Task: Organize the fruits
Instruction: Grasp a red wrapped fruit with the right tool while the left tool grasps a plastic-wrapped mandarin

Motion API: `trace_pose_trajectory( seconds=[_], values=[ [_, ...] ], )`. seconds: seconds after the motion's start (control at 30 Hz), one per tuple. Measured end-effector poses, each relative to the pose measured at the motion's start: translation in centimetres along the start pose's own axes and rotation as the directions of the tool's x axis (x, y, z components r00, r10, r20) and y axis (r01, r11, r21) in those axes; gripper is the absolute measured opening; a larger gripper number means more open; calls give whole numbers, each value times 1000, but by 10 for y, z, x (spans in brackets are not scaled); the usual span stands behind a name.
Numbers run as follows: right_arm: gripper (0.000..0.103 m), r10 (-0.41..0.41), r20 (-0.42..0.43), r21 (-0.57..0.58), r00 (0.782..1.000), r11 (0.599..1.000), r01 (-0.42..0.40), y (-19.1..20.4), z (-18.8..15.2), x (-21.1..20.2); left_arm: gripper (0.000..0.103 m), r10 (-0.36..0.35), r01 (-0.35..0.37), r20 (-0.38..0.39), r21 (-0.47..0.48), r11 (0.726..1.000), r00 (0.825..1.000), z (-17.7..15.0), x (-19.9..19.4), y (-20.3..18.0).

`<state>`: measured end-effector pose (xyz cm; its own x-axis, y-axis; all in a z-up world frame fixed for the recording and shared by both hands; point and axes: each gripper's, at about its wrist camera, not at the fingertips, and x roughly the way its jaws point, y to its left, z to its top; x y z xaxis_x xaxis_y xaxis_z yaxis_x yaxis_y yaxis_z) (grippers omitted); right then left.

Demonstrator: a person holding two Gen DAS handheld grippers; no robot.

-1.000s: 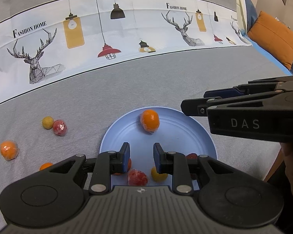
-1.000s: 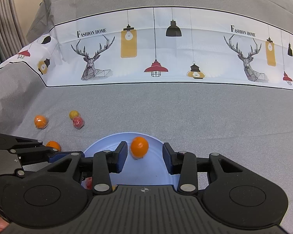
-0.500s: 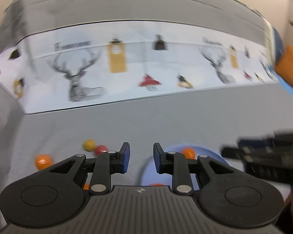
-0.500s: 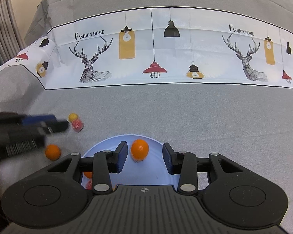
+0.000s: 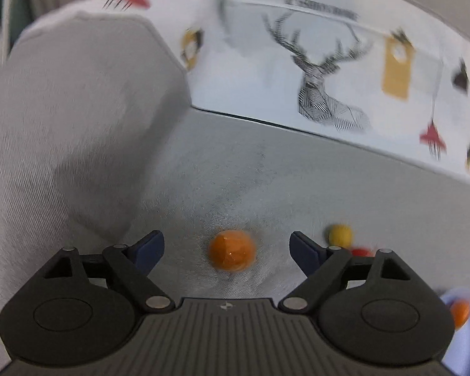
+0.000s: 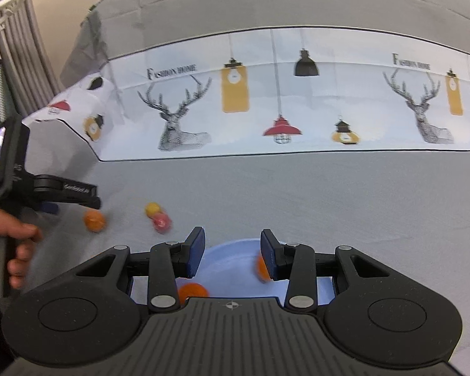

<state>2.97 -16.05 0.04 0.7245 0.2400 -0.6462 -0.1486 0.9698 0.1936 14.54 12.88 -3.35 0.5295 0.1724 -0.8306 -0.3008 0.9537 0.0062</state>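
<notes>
Wrapped orange fruit lying low centre on grey bedspread, roundish, no clear long axis. Left gripper opening wide around it, not touching. Yellow and red fruits also loose; blue plate partly filled. Right gripper part-open, empty.

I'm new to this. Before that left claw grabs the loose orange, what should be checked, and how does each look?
1. Left gripper jaws wide enough: ok, they are opening and stand apart.
2. Loose orange lined up between the jaws: ok, centred, untouched.
3. Nearby yellow fruit and red fruit out of the way: ok, off to one side.
4. Blue plate has room: ok, two oranges, bare space.
5. Right gripper out of the way: ok, empty over the plate.
6. Picture sharp enough: not ok, blurred.
</notes>
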Motion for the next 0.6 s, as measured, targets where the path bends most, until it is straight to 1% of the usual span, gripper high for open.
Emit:
trace_pose_trajectory(
  seconds=[0.03, 0.17, 0.3, 0.43, 0.6],
  values=[
    [42, 11, 3, 1, 1000, 1000, -11, 2, 1, 1, 91, -16, 16, -14, -22, 1000, 1000, 1, 2, 2],
    [42, 49, -4, -9, 999, 999, -49, 16, 3, 9, 91, -54, 50, -64, -59, 997, 997, 1, 10, 4],
    [42, 86, -33, -38, 996, 995, -87, 30, 4, 21, 91, -43, 34, -92, -96, 995, 995, 0, 14, 7],
    [48, 108, -59, -60, 992, 992, -112, 43, 5, 35, 89, -28, 17, -97, -111, 994, 995, -1, 18, 8],
    [50, 113, -80, -76, 990, 990, -119, 59, 11, 62, 82, -27, 15, -106, -106, 994, 994, -1, 23, 5]
  ],
)
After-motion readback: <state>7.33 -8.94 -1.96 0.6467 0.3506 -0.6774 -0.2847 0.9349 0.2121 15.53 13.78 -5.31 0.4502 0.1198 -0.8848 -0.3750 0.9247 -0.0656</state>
